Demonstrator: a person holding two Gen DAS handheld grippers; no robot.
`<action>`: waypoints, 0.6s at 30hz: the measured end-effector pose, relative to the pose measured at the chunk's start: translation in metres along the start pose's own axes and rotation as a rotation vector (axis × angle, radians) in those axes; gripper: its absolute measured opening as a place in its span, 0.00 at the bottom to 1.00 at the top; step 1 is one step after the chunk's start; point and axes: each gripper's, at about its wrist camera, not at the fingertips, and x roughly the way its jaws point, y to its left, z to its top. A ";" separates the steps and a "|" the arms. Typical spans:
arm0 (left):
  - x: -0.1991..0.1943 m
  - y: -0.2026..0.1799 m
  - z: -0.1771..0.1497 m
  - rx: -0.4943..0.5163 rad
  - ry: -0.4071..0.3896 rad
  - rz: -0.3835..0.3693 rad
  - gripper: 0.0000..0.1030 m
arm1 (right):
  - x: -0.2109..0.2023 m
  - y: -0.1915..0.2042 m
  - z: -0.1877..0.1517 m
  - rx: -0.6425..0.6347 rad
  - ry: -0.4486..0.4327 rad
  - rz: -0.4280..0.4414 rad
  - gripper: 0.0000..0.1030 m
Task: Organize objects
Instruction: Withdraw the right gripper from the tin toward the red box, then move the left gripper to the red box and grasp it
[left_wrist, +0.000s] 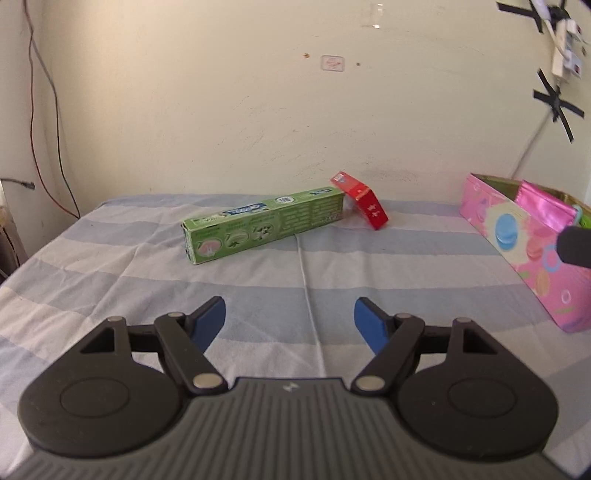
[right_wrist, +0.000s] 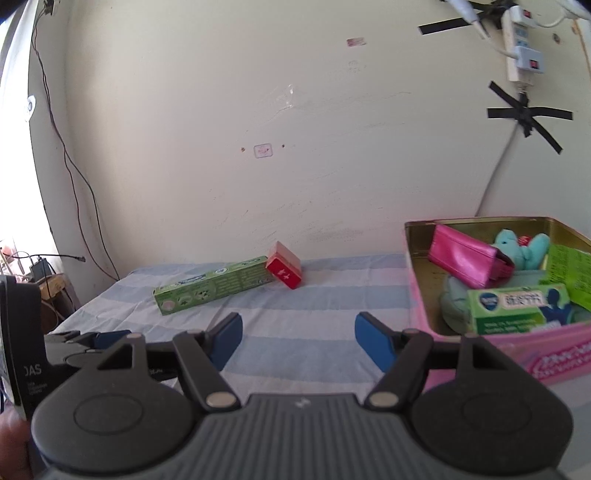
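A long green toothpaste box (left_wrist: 264, 223) lies on the striped cloth near the wall, and it also shows in the right wrist view (right_wrist: 214, 286). A small red box (left_wrist: 364, 205) leans tilted against its right end, seen too in the right wrist view (right_wrist: 285, 270). A pink tin box (left_wrist: 524, 254) stands at the right; the right wrist view shows its rim (right_wrist: 417, 280) and, inside, a pink pouch (right_wrist: 469, 260), a teal plush toy (right_wrist: 521, 251) and a green packet (right_wrist: 517, 310). My left gripper (left_wrist: 290, 321) is open and empty, short of the boxes. My right gripper (right_wrist: 298, 338) is open and empty, left of the tin.
The blue and white striped cloth (left_wrist: 258, 288) covers the surface up to a cream wall (left_wrist: 258, 110). Cables hang down the wall at the left (left_wrist: 44, 122). A power strip taped to the wall (right_wrist: 517, 48) hangs above the tin. My left gripper's body shows in the right wrist view (right_wrist: 74, 350).
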 end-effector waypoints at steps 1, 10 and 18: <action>0.005 0.005 -0.002 -0.021 -0.002 0.002 0.76 | 0.008 0.003 0.004 -0.010 0.006 0.004 0.68; 0.028 0.041 -0.001 -0.159 0.079 0.055 0.76 | 0.155 0.037 0.038 -0.113 0.107 0.052 0.61; 0.035 0.049 -0.001 -0.197 0.089 0.044 0.77 | 0.260 0.047 0.040 -0.242 0.198 -0.070 0.23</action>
